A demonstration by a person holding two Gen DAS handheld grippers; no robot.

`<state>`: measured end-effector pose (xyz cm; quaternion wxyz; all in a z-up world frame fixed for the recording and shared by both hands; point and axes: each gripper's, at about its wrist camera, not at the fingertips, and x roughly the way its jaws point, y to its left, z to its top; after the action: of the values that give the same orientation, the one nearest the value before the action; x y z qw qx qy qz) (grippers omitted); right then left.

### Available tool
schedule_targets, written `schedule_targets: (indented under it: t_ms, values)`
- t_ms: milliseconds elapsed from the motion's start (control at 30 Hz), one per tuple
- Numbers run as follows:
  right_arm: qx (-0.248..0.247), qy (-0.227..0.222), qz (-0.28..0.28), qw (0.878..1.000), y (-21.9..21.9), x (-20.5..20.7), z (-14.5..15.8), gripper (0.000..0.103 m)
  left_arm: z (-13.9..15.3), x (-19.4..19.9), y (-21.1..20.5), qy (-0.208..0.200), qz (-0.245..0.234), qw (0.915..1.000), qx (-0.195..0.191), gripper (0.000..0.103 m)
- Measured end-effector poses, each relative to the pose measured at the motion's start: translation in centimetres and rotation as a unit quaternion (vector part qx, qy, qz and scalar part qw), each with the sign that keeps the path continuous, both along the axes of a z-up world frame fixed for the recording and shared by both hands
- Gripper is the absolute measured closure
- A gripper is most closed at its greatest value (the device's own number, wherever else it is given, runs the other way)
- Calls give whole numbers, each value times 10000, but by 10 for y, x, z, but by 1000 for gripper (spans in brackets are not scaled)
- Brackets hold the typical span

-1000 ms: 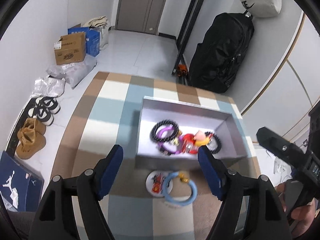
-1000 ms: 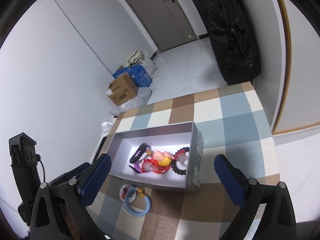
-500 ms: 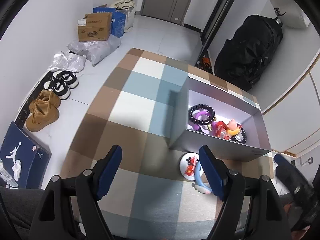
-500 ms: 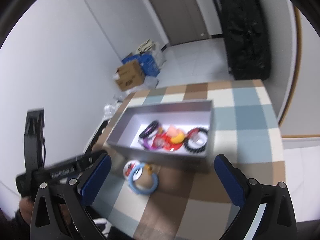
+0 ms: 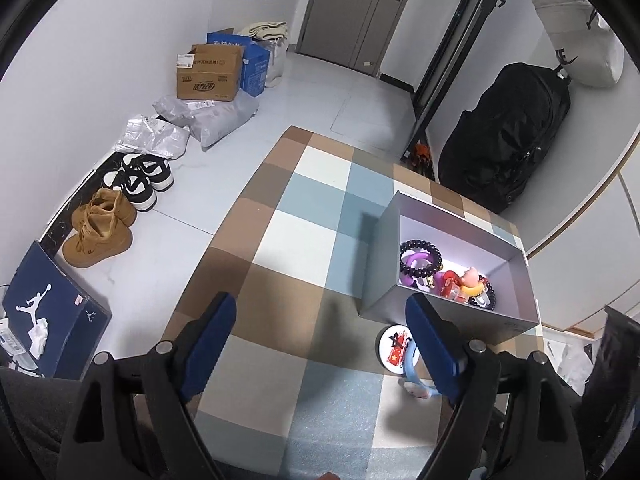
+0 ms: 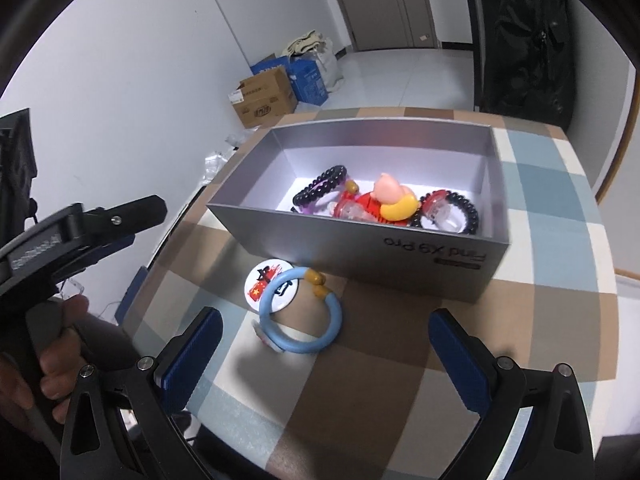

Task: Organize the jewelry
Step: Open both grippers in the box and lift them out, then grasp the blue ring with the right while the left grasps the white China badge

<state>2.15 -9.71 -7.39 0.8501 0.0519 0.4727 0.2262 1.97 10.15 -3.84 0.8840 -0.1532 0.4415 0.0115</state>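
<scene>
Left gripper [image 5: 320, 340] angled steeply down, jaws opening, nothing between the blue pads. Right gripper [image 6: 324, 352] also tilted down, jaws wide apart, empty. Left hand [image 6: 44, 364] wrapped around its gripper's handle, seen at right camera's edge.

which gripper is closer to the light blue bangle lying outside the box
Right, as far as the views show. The right gripper is open and frames the light blue bangle between its fingers. The left gripper, jaws opening and empty, sits off to one side, the bangle behind its right finger.
</scene>
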Motion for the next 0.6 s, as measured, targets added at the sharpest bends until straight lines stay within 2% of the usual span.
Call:
schedule_targets:
  t_ms: [167, 333, 467, 600]
  values:
    - [-149, 45, 182, 9997, 17, 4, -5, 0, 0, -1, 6, 5, -4, 9999, -102, 19]
    - [-496, -60, 391, 9980, 34, 4, -10, 0, 1, -2, 13, -31, 10, 9996, -275, 19]
    - [-644, 146, 411, 9970, 40, 7, -20, 0, 2, -2, 20, -48, 59, 9993, -374, 19]
    - [-845, 51, 467, 9953, 43, 10, -21, 0, 2, -1, 21, -73, 64, 9988, -476, 20]
